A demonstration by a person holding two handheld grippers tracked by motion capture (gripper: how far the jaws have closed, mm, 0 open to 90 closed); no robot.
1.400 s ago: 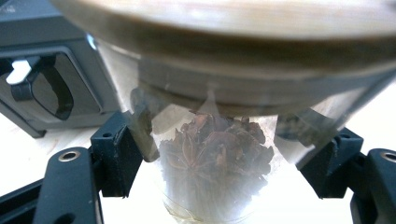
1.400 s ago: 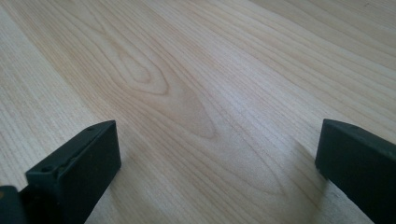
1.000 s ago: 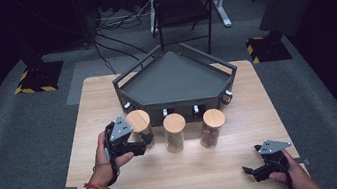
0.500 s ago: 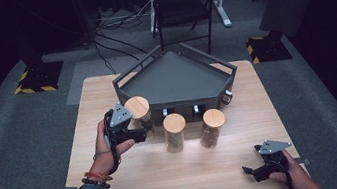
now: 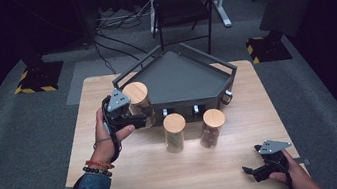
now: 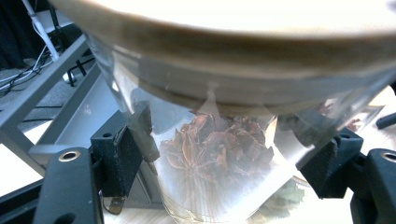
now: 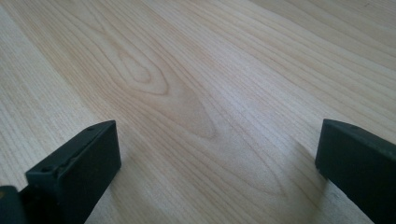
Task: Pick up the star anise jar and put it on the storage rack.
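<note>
Glass jar (image 5: 138,104) with star anise inside is held by the left gripper (image 5: 126,116), whose jaws are pressed against its two sides. It is gripped low on its body, under the wooden lid (image 5: 134,90), likely so that it cannot slip out. The jar is seen raised off the desk (image 5: 134,180), right at the left front wall of the dark tray (image 5: 179,80) near the back edge. It seems that the jar is meant to be set inside the tray.

In the left gripper view the jar (image 6: 219,154) looks clear and round, and brown star-shaped spices are seen through the glass under a wide, pale lid.

Two more jars with wooden lids, the middle jar (image 5: 175,133) and the right jar (image 5: 211,128), are left standing on the desk just in front of the tray.

The right gripper (image 5: 251,171) is rested near the front right corner of the desk. Its jaws are spread wide and nothing is held between them.
</note>
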